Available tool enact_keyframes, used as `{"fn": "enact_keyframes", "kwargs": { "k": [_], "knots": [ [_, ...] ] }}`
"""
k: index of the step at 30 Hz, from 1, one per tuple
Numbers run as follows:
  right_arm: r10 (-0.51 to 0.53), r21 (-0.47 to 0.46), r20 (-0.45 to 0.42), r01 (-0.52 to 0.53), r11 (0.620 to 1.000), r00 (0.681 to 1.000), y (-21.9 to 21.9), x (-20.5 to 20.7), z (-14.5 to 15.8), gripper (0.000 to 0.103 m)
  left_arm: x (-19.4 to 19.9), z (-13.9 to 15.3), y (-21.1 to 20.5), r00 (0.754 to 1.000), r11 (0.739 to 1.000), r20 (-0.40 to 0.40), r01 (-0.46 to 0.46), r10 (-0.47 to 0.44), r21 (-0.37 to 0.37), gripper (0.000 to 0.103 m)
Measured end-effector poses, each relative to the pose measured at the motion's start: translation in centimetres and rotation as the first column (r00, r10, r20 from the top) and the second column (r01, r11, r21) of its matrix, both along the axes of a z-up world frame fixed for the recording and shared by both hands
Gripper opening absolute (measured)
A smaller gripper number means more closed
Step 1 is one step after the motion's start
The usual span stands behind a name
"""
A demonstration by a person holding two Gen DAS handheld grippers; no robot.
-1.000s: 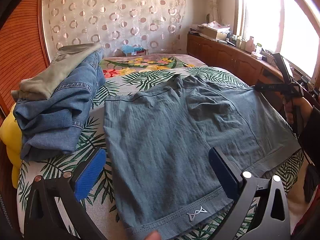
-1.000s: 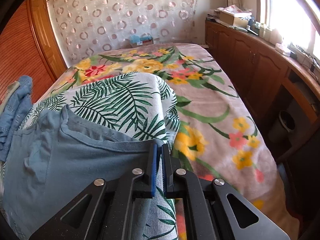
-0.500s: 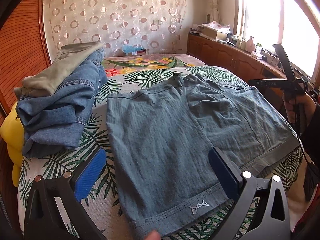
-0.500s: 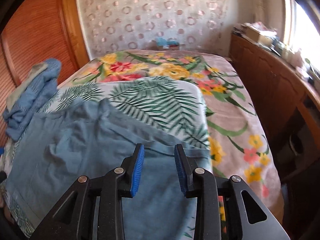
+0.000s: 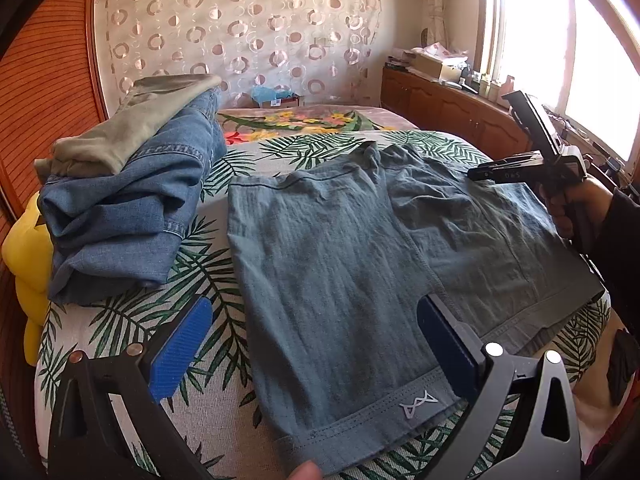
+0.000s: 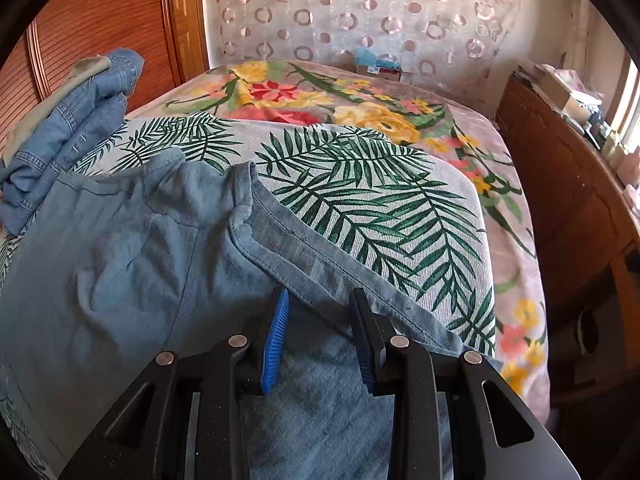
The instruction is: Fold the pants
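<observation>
Grey-blue pants [image 5: 340,260] lie spread flat on the leaf-print bed cover [image 5: 312,148], with a small logo at the near hem. My left gripper [image 5: 314,308] hovers wide open over the near leg, its blue pads on either side and touching nothing. My right gripper [image 6: 320,298] is open just above the far edge of the pants [image 6: 140,248], and no cloth is pinched between its pads. In the left wrist view the right gripper [image 5: 476,174] hangs over the pants' right side, held by a person's hand [image 5: 568,208].
A stack of folded blue jeans [image 5: 128,208] topped by an olive garment [image 5: 132,124] sits at the left of the bed, with a yellow cushion [image 5: 24,248] behind it. A wooden cabinet [image 5: 440,108] runs along the right wall under the window. A floral blanket [image 6: 360,104] covers the far bed.
My right gripper went from shut on the pants' edge to open, releasing the cloth, then rolled and shifted back over the pants. The left gripper stayed in place.
</observation>
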State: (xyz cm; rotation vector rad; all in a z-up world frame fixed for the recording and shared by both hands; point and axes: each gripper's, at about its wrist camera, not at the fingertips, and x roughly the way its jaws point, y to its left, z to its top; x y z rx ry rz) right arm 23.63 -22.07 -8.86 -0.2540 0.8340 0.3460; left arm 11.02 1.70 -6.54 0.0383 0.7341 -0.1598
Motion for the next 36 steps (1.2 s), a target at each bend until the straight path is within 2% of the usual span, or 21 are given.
{"fn": "enact_keyframes", "kwargs": {
  "k": [1,2,3,9,14,17,22,24,26,32,36],
  "knots": [
    [0.007,-0.012,0.006,-0.007,1.000,1.000,-0.1,0.0,0.2,0.027,0.0,0.0,0.1,1.000,1.000,0.000,-0.001,0.001,-0.002,0.102],
    [0.023,-0.016,0.008,-0.023,1.000,1.000,-0.1,-0.2,0.2,0.008,0.0,-0.1,0.1,1.000,1.000,-0.001,-0.002,0.002,-0.004,0.102],
    [0.036,-0.017,0.008,-0.036,0.999,0.999,0.1,-0.2,0.1,0.004,-0.1,-0.1,0.2,1.000,1.000,-0.003,-0.002,0.002,-0.005,0.102],
    [-0.022,-0.030,0.075,0.024,0.999,0.997,0.2,0.2,0.4,0.001,-0.2,-0.2,0.2,1.000,1.000,-0.005,0.000,0.000,-0.008,0.102],
    [-0.066,-0.049,0.077,0.070,0.996,0.995,0.4,1.0,-0.1,0.001,-0.4,-0.3,0.2,1.000,1.000,-0.009,0.003,-0.003,-0.009,0.102],
    [-0.085,-0.003,0.063,0.086,0.996,0.994,0.2,1.1,0.0,0.002,-0.5,-0.3,0.3,1.000,1.000,-0.010,0.004,-0.004,-0.009,0.102],
    [-0.067,0.092,0.078,0.059,0.994,0.995,0.0,-2.2,1.3,0.012,-1.0,-0.4,0.6,1.000,1.000,-0.011,0.000,0.000,0.002,0.102],
    [-0.051,0.119,0.088,0.040,0.992,0.995,-0.6,-4.7,1.5,0.031,-1.3,-0.5,0.8,1.000,1.000,-0.011,-0.001,0.001,0.005,0.102],
    [-0.044,0.127,0.095,0.031,0.991,0.994,-1.1,-7.6,1.4,0.037,-1.5,-0.6,1.1,1.000,1.000,-0.015,-0.001,0.001,0.001,0.102],
    [-0.064,0.120,0.112,0.051,0.991,0.992,-2.9,-14.7,0.2,0.038,-2.1,-1.2,1.6,0.999,1.000,-0.035,-0.004,0.004,0.006,0.102],
    [-0.087,0.122,0.096,0.075,0.990,0.992,-3.8,-17.8,-0.5,0.038,-2.5,-1.5,1.8,0.999,1.000,-0.050,-0.004,0.005,0.003,0.102]
  ]
}}
